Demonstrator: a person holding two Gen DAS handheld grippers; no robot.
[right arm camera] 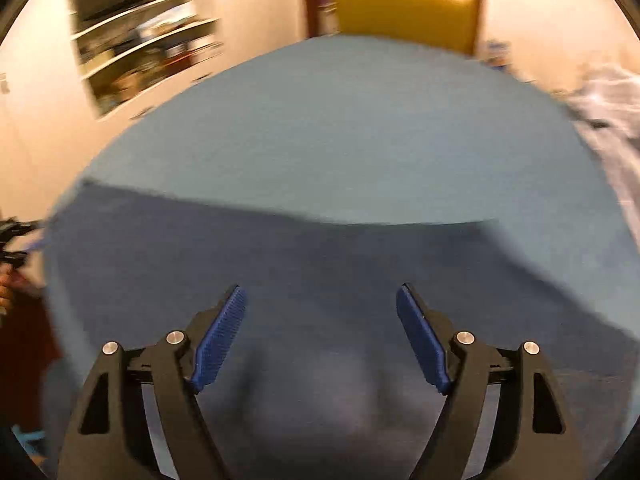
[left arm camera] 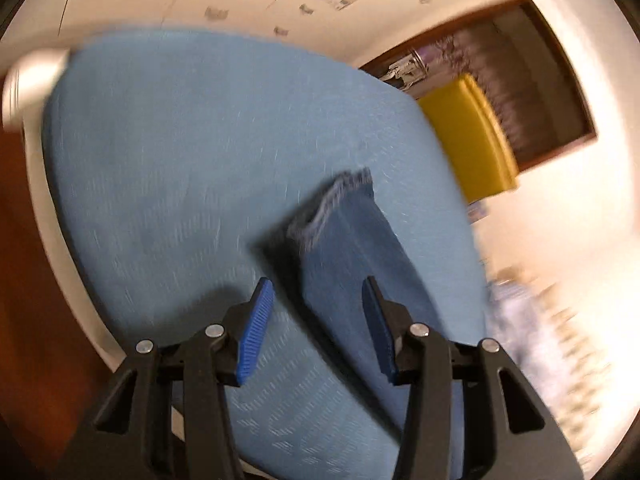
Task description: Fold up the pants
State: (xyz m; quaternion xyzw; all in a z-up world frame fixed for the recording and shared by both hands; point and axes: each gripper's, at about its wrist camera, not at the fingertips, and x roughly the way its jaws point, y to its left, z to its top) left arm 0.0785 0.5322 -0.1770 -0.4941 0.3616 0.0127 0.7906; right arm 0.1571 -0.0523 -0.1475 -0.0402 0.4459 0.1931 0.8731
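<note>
Where the pants lie: jeans [left arm camera: 352,264] spread on a light-blue cloth [left arm camera: 180,152], frayed hem up.
Left gripper [left arm camera: 318,300]: fingers apart, empty, above the leg.
Right gripper [right arm camera: 322,300]: fingers wide, empty, over the denim.
Around: yellow chair [right arm camera: 404,8], shelves [right arm camera: 148,48], rumpled bedding [right arm camera: 608,120] at right.

Warm indoor light, heavy motion blur, fisheye-bent edges, dark corners.

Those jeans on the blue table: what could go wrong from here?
Both grippers, left and right, are open and hold nothing, so the jeans could slump out of shape. The frayed hem looks rumpled; it may fold crooked. Heavy blur in both views could spoil the next grab.
</note>
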